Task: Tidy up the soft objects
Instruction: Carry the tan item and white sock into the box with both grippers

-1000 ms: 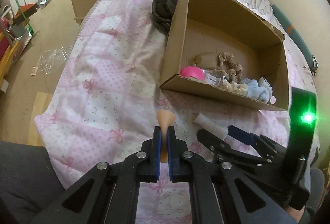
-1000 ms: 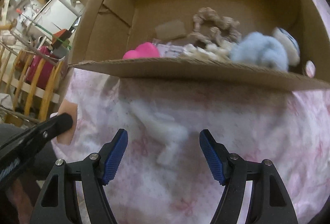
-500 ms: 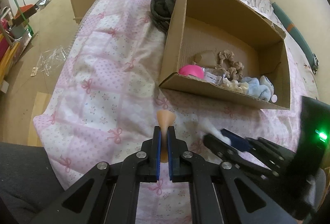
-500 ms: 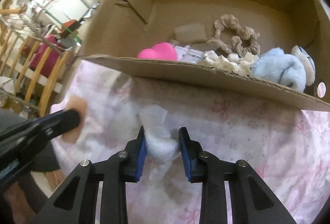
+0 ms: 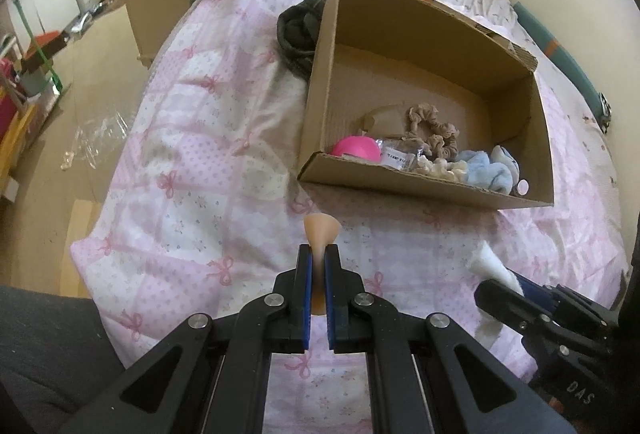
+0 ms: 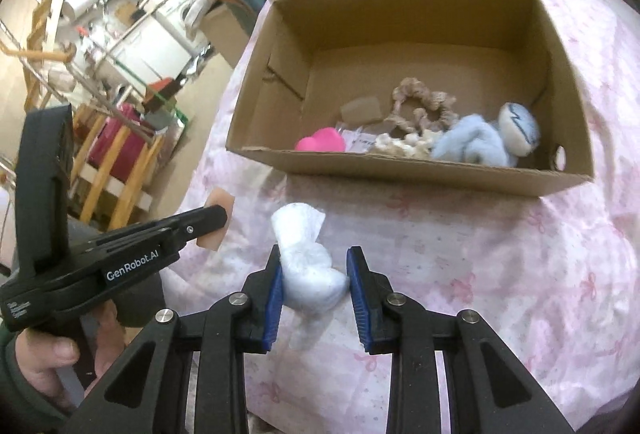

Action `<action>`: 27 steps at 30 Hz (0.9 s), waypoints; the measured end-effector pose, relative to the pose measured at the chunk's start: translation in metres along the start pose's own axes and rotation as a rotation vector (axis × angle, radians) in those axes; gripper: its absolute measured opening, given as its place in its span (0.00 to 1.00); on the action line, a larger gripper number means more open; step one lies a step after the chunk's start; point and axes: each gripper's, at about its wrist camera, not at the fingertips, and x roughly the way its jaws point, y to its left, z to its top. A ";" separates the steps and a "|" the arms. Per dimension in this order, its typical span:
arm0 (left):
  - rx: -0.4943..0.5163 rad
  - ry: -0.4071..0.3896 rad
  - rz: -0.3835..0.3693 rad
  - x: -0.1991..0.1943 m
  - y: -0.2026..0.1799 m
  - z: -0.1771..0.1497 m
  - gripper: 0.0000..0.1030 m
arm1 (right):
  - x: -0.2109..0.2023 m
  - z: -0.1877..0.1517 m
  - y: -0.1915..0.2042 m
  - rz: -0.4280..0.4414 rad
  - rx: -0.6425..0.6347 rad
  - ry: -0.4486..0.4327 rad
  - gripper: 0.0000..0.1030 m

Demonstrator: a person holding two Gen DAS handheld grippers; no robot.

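My left gripper (image 5: 318, 266) is shut on a flat beige sponge (image 5: 321, 228) and holds it above the pink bedspread, in front of the cardboard box (image 5: 416, 190). It also shows in the right wrist view (image 6: 216, 222). My right gripper (image 6: 314, 282) is shut on a white cotton wad (image 6: 306, 266), lifted off the bed. The wad also shows in the left wrist view (image 5: 490, 266). The box (image 6: 400, 170) holds a pink ball (image 6: 322, 142), a beige scrunchie (image 6: 424, 106), a light blue fluffy cloth (image 6: 468, 146) and other soft items.
A dark bundle of cloth (image 5: 298, 30) lies beside the box's far left corner. The bed's left edge drops to the floor, where clear plastic wrap (image 5: 96, 138) lies. A wall runs along the bed's right side.
My right gripper closed on the white wad and lifted it up and back from the box. My left gripper kept holding the sponge, almost still.
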 end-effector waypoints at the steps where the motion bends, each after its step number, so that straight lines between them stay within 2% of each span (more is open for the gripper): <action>1: 0.008 -0.008 0.003 -0.001 -0.002 0.000 0.05 | -0.001 -0.002 -0.006 -0.002 0.013 -0.005 0.31; 9: 0.093 -0.040 0.034 0.000 -0.019 -0.004 0.05 | 0.004 0.000 -0.013 -0.011 0.050 -0.029 0.31; 14: 0.123 -0.090 0.035 -0.016 -0.023 0.003 0.05 | -0.001 0.003 -0.009 -0.003 0.048 -0.068 0.31; 22: 0.199 -0.234 0.006 -0.050 -0.043 0.054 0.05 | -0.035 0.031 -0.020 0.041 0.070 -0.171 0.31; 27: 0.201 -0.252 0.009 -0.042 -0.049 0.087 0.05 | -0.043 0.060 -0.035 0.050 0.078 -0.205 0.31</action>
